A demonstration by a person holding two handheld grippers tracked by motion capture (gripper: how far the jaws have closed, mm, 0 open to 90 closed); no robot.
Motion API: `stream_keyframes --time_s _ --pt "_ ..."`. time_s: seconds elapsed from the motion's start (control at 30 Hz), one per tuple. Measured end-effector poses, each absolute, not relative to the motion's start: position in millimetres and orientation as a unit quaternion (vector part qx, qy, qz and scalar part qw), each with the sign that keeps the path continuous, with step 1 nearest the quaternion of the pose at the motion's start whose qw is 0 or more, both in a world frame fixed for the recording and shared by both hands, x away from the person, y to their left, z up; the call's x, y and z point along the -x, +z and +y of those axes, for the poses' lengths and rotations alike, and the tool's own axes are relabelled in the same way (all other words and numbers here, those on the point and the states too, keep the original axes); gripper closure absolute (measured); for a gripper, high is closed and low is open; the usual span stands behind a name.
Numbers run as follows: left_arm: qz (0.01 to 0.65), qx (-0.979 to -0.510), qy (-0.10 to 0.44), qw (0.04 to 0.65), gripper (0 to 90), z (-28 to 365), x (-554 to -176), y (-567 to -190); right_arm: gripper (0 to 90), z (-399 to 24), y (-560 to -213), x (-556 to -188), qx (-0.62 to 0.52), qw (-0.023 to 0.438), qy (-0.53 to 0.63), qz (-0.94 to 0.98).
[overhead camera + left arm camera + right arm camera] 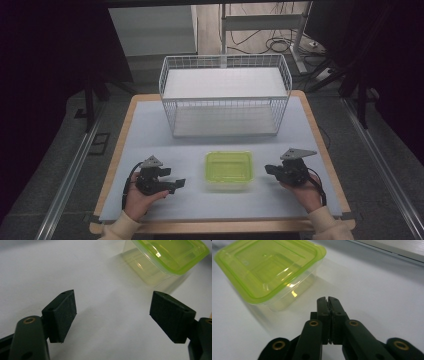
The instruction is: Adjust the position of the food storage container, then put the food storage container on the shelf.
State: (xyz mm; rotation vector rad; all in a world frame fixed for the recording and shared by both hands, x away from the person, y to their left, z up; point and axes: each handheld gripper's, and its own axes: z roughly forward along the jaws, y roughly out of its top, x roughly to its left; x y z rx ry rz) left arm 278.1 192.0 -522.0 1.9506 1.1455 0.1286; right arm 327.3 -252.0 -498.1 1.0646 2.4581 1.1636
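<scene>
A clear plastic container with a lime-green lid (228,170) sits shut on the pale table top, near the front middle. My left gripper (176,182) rests to its left, held in a hand, jaws pointing toward the box. In the left gripper view its jaws (113,298) stand wide open with bare table between them, and the container (170,255) lies ahead to the upper right. My right gripper (268,170) is just right of the box. In the right gripper view its jaws (328,300) are pressed together with nothing between them, a short way from the container (269,270).
A white wire basket (225,117) with a flat white shelf inside stands at the back of the table (150,130). The table's wooden edge runs along the left, right and front. Dark floor, rails and cables surround it.
</scene>
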Motion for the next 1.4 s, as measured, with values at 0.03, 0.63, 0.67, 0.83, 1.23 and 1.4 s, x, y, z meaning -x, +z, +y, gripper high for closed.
stream_keyframes --time_s 0.03,0.63,0.67,0.83,1.23,1.4 --pt "0.459 -0.779 0.051 0.425 20.9 192.4 -278.3 -522.1 75.2 -251.9 -498.0 -326.9 -0.363 0.107 0.399 0.836" --pt "0.463 -0.766 0.047 0.444 21.7 181.9 -281.7 -509.7 26.2 -247.5 -486.2 -324.8 -0.395 0.098 0.444 0.798" --pt "0.464 -0.765 0.046 0.445 21.7 180.4 -282.9 -509.1 26.2 -247.5 -486.2 -324.8 -0.395 0.098 0.444 0.798" --pt "0.469 -0.762 0.027 0.447 24.9 170.9 -292.4 -507.6 30.1 -249.6 -482.9 -326.0 -0.407 0.080 0.452 0.790" --pt "0.502 -0.730 -0.037 0.462 31.3 155.1 -315.8 -504.6 36.3 -239.2 -483.0 -334.9 -0.424 0.039 0.467 0.775" --pt "0.502 -0.729 -0.056 0.461 31.6 146.2 -322.5 -506.8 38.9 -234.3 -485.7 -339.4 -0.433 0.025 0.461 0.774"
